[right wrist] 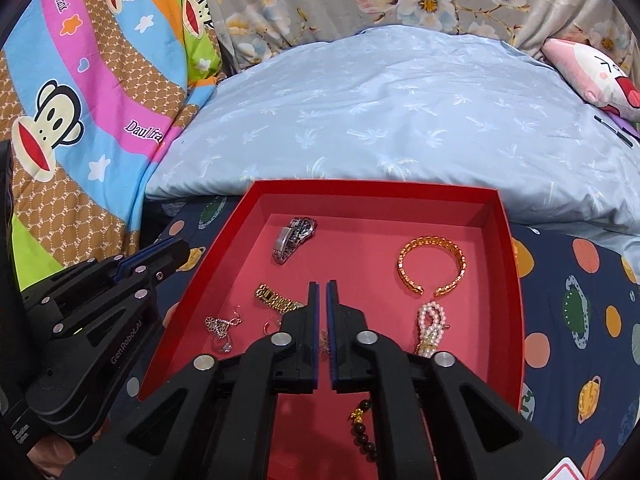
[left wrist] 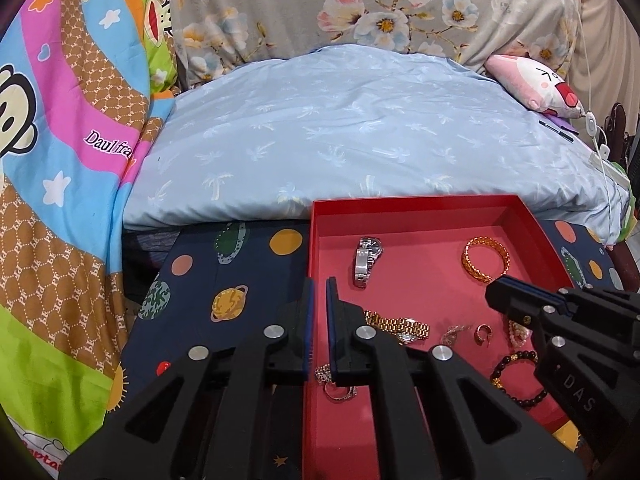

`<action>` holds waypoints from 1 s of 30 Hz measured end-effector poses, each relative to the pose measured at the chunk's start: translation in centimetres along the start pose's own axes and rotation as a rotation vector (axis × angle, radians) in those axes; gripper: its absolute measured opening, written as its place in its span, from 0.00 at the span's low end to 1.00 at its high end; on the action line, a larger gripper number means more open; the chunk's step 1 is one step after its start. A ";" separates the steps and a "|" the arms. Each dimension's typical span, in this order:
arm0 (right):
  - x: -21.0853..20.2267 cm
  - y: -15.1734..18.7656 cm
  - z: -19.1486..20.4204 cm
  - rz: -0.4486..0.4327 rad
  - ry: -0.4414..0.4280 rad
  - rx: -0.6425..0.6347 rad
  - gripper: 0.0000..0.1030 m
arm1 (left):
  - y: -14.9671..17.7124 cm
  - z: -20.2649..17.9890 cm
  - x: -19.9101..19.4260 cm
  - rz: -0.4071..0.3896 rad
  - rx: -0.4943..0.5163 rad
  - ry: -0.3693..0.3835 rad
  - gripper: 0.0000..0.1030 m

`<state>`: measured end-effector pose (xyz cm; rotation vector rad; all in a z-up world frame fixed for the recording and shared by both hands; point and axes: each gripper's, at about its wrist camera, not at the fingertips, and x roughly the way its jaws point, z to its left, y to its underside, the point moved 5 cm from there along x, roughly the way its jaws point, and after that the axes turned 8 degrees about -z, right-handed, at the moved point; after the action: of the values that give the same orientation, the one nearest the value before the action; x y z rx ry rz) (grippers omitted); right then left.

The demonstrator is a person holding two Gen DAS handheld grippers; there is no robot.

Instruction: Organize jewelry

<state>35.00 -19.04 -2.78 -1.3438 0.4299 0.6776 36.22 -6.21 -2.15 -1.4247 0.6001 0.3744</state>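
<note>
A red tray [left wrist: 400,205] [right wrist: 360,187] lies on a dark planet-print cloth. It holds a silver watch [left wrist: 366,260] [right wrist: 294,238], a gold bangle [left wrist: 486,258] [right wrist: 432,264], a gold watch [left wrist: 396,322] [right wrist: 276,298], a pearl bracelet [right wrist: 432,320], a dark bead bracelet [left wrist: 516,380] [right wrist: 366,436] and small sparkly pieces [right wrist: 222,326]. My left gripper [left wrist: 320,282] [right wrist: 176,246] hovers over the tray's left wall, its jaws a narrow slit apart and empty. My right gripper [right wrist: 319,283] [left wrist: 496,288] hangs over the tray's middle, also barely parted, holding nothing.
Behind the tray lies a pale blue bedcover [left wrist: 360,128]. A bright monkey-print blanket [left wrist: 60,160] rises at the left. A pink plush pillow [left wrist: 536,84] and a white cable [left wrist: 596,132] sit at the far right. Planet-print cloth [right wrist: 580,300] flanks the tray.
</note>
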 end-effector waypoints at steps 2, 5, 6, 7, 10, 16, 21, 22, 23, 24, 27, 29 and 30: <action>-0.3 -0.2 -0.1 -0.011 0.008 0.001 0.21 | 0.1 0.4 -0.2 -0.003 -0.012 -0.013 0.26; -1.1 -0.4 -0.4 -0.030 0.019 0.004 0.28 | 0.1 1.0 -1.1 -0.016 -0.022 -0.022 0.34; -1.4 -0.4 -0.4 -0.032 0.019 0.005 0.28 | 0.1 1.1 -1.3 -0.019 -0.021 -0.025 0.35; -1.7 -0.4 -0.4 -0.034 0.018 0.006 0.28 | 0.2 1.2 -1.7 -0.023 -0.020 -0.030 0.35; -3.0 -0.1 -0.1 -0.048 0.021 0.004 0.35 | 0.6 1.6 -3.0 -0.032 -0.009 -0.048 0.41; -5.4 1.4 1.3 -0.069 0.026 0.001 0.45 | 2.2 1.7 -5.7 -0.027 -0.014 -0.059 0.50; -7.4 3.3 2.7 -0.082 0.055 -0.017 0.53 | 3.8 1.4 -7.3 -0.017 -0.007 -0.072 0.57; -7.8 3.5 2.8 -0.084 0.061 -0.017 0.54 | 4.1 1.4 -7.7 -0.014 -0.008 -0.072 0.58; -8.1 3.8 2.8 -0.087 0.067 -0.017 0.56 | 4.3 1.4 -7.9 -0.011 -0.010 -0.070 0.59; -8.5 4.1 2.9 -0.090 0.074 -0.017 0.57 | 4.7 1.4 -8.3 -0.007 -0.011 -0.069 0.60; -9.7 4.9 2.9 -0.098 0.094 -0.013 0.60 | 5.5 1.3 -9.1 0.002 -0.016 -0.070 0.63; -10.5 5.5 2.8 -0.099 0.098 -0.001 0.61 | 6.1 1.3 -9.7 0.007 -0.025 -0.070 0.65; -10.9 5.9 2.7 -0.098 0.100 0.006 0.61 | 6.3 1.3 -9.9 0.008 -0.026 -0.069 0.65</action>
<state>22.78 -18.09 0.41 -1.3880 0.4432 0.5293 24.86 -3.09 -1.27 -1.4288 0.5469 0.4367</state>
